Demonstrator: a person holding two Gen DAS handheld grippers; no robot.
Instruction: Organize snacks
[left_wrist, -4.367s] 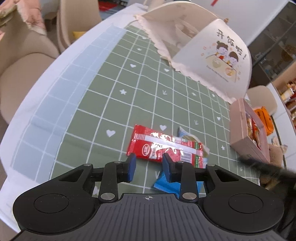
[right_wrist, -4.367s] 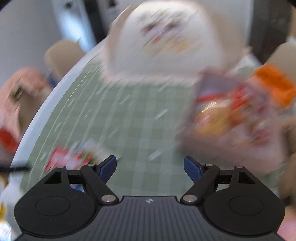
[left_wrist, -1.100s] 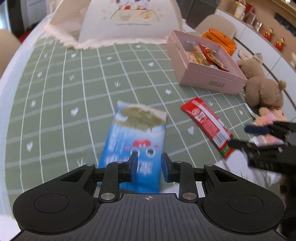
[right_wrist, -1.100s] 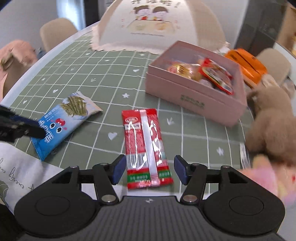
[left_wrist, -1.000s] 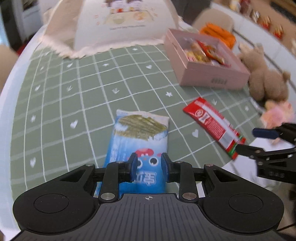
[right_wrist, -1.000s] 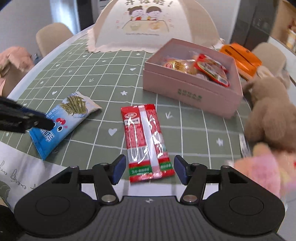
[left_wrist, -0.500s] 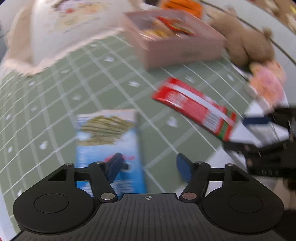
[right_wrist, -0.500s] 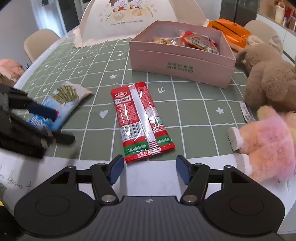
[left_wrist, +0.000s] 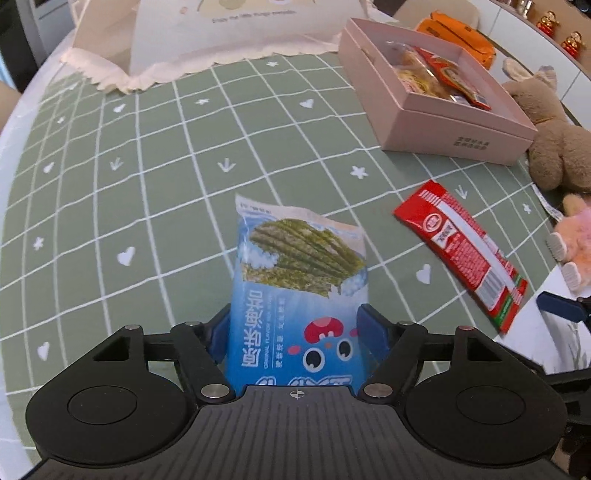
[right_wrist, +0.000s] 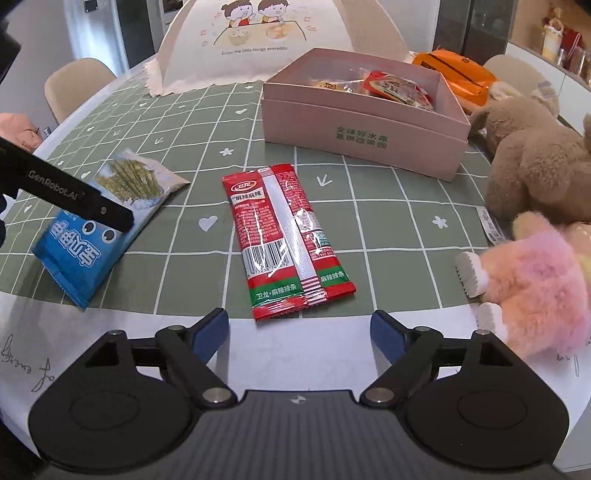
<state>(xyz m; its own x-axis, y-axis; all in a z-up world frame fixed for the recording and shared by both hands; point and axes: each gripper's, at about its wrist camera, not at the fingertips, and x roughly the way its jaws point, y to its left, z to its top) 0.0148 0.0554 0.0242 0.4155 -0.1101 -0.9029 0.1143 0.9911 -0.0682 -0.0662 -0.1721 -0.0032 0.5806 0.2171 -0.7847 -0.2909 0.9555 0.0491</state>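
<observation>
The left gripper (left_wrist: 297, 330) has just been opening; its spread fingers flank the blue seaweed snack packet (left_wrist: 299, 295) lying between them. The right gripper (right_wrist: 299, 332), jaws also widening and empty, stands just short of the red spicy-strip packet (right_wrist: 284, 240).

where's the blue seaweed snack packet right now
The blue seaweed packet lies flat on the green checked tablecloth, between the open fingers of the left hand-held gripper, left of the red snack packet.

"GenRoboLAI" on left tool (right_wrist: 79, 199); "麻辣辣条" on red packet (right_wrist: 284, 236).
</observation>
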